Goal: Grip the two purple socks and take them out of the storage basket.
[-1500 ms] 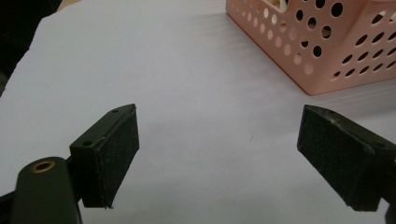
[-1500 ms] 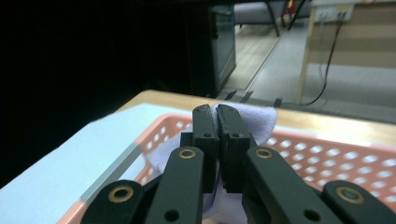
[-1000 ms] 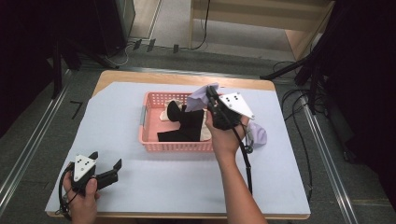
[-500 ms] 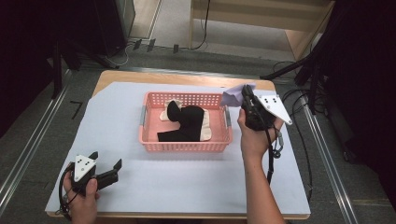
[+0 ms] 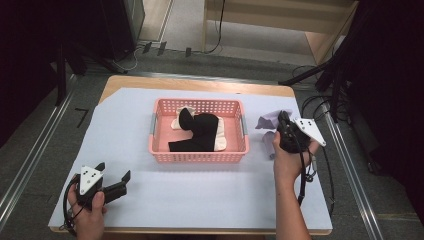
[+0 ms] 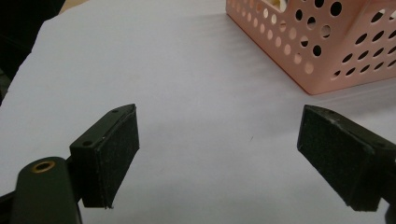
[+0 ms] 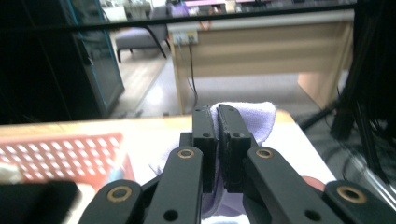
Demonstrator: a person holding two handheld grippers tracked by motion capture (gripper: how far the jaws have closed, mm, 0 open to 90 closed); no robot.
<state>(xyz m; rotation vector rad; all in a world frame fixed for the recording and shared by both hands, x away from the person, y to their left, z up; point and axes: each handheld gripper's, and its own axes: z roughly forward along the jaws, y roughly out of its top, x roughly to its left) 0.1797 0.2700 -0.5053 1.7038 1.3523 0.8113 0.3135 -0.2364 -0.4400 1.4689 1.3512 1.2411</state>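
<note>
A pale purple cloth [image 5: 267, 124] hangs from my right gripper [image 5: 283, 120], which is shut on it just right of the pink basket [image 5: 198, 155]. In the right gripper view the two jaws pinch the purple cloth [image 7: 247, 119] between them at the right gripper [image 7: 217, 112] tips. The basket holds a black garment [image 5: 197, 131] over cream ones [image 5: 220, 136]. My left gripper [image 5: 112, 173] rests at the table's front left, open. In the left gripper view the left gripper [image 6: 219, 140] has nothing between its pads, and the basket corner [image 6: 336, 42] lies ahead to the right.
A white sheet [image 5: 125, 130] covers the wooden table [image 5: 200, 82]. Black cables [image 5: 315, 105] lie off the right edge, and metal rails [image 5: 30, 160] run along both sides. A wooden desk [image 5: 280, 25] stands behind the table.
My right gripper has carried the purple cloth from over the basket's right end out to the right and down beside it. The left gripper has stayed still.
</note>
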